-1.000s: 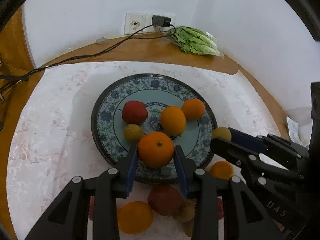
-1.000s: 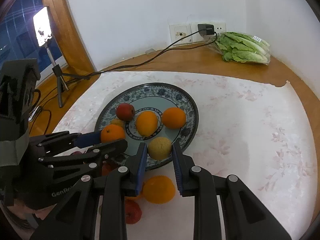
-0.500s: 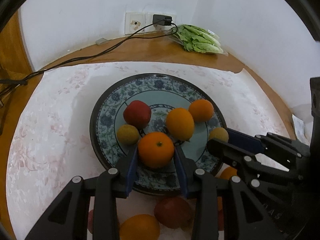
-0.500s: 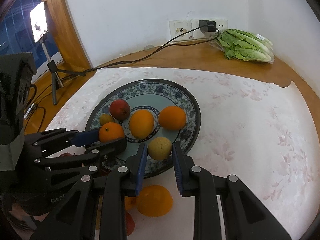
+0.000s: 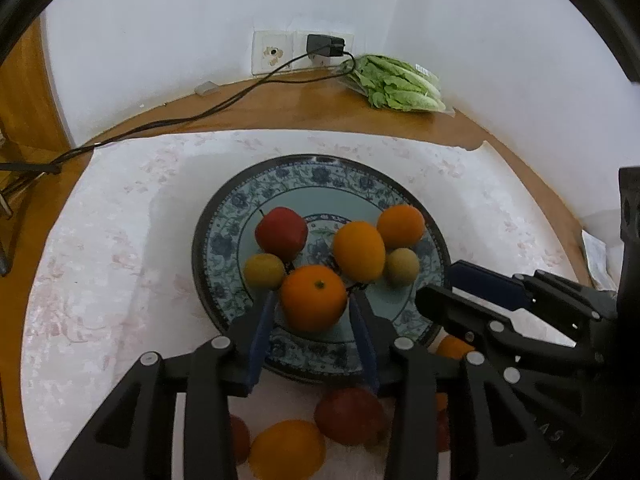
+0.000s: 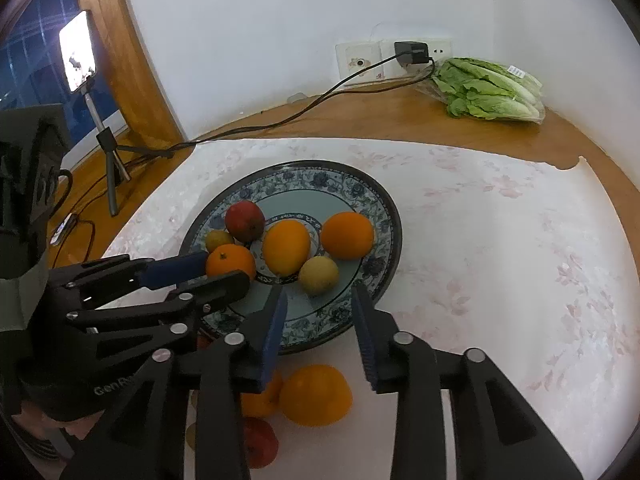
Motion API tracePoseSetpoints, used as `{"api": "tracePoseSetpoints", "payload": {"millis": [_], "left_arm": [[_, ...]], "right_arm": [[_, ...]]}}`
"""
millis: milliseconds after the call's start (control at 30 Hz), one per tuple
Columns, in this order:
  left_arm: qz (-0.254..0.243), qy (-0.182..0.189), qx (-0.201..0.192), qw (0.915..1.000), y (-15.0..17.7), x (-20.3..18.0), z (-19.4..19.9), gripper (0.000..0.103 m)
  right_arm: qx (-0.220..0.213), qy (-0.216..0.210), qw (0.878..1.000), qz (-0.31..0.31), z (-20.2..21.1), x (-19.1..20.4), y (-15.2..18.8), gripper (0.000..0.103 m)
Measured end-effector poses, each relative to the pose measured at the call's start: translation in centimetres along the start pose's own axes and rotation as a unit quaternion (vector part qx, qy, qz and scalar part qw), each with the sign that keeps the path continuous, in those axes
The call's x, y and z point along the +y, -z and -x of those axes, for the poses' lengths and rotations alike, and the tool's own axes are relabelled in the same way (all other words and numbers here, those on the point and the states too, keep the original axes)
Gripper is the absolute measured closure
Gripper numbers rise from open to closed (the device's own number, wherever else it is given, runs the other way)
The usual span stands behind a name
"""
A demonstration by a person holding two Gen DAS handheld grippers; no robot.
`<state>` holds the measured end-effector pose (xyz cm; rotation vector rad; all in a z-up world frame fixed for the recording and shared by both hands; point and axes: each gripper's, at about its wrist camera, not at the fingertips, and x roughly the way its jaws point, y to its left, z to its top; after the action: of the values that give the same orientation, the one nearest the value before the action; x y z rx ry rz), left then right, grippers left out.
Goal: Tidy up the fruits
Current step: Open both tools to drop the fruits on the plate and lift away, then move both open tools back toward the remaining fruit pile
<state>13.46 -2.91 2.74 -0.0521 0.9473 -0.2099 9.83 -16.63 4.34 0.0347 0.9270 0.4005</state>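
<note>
A round blue-and-white patterned ceramic plate (image 5: 224,240) is seen at the centre of both views, set on a white cloth with faint pink flowers (image 5: 100,280) spread over a curved wooden tabletop (image 5: 280,104). In the left wrist view, the left gripper (image 5: 313,322) is seen at the lower centre of the frame with its blue-padded fingers (image 5: 259,338) parted just wider than a round orange with a dark stem dimple (image 5: 313,297), which lies between them on the near part of the plate; whether the pads touch its skin cannot be told. Just beyond it, a red apple (image 5: 281,233), a small yellow-green fruit (image 5: 264,271), an oval yellow-orange fruit (image 5: 359,250), a second orange (image 5: 400,226) and a small pale yellow fruit (image 5: 401,266) are clustered on the plate.

In the right wrist view, the right gripper (image 6: 319,322) is held wide and empty at the lower centre, its tips over the near rim of the plate, and the small pale yellow fruit (image 6: 319,275) lies just ahead of them, free of both pads. Off the plate, on the cloth beneath this gripper, a large yellow-orange fruit (image 6: 316,395), a smaller orange one and a red fruit (image 6: 260,442) are seen.

A bag of green lettuce (image 6: 488,90) is seen at the upper right, beside a white wall socket with a black charger (image 6: 410,53).
</note>
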Motion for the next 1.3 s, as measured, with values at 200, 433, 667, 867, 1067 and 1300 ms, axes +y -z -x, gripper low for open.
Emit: {"api": "tracePoseSetpoints", "payload": {"millis": [200, 433, 667, 867, 1067, 1300], "left_arm": [[0.000, 0.001, -0.005, 1.0000, 0.1, 0.0, 1.7, 0.057], [0.008, -0.002, -0.006, 0.9999, 0.9, 0.7, 3.4, 0.056], [0.017, -0.003, -0.005, 0.9998, 2.3, 1.3, 4.9, 0.056], [0.028, -0.006, -0.009, 0.9995, 3.4, 1.9, 6.2, 0.056], [0.037, -0.005, -0.013, 0.9992, 4.7, 2.6, 7.4, 0.055], [0.049, -0.008, -0.016, 0.9986, 6.0, 3.5, 8.5, 0.053]], "right_arm": [[-0.003, -0.006, 1.000, -0.001, 1.2, 0.6, 0.4, 0.062], [-0.012, -0.010, 1.000, -0.011, 2.8, 0.6, 1.1, 0.061], [-0.009, -0.013, 1.000, -0.020, 3.7, 0.7, 2.1, 0.060], [-0.006, -0.014, 1.000, -0.024, 4.6, 1.1, 3.1, 0.060], [-0.006, -0.015, 1.000, -0.021, 5.5, 1.6, 3.9, 0.060], [-0.001, -0.015, 1.000, -0.021, 6.1, 2.2, 5.0, 0.060]]}}
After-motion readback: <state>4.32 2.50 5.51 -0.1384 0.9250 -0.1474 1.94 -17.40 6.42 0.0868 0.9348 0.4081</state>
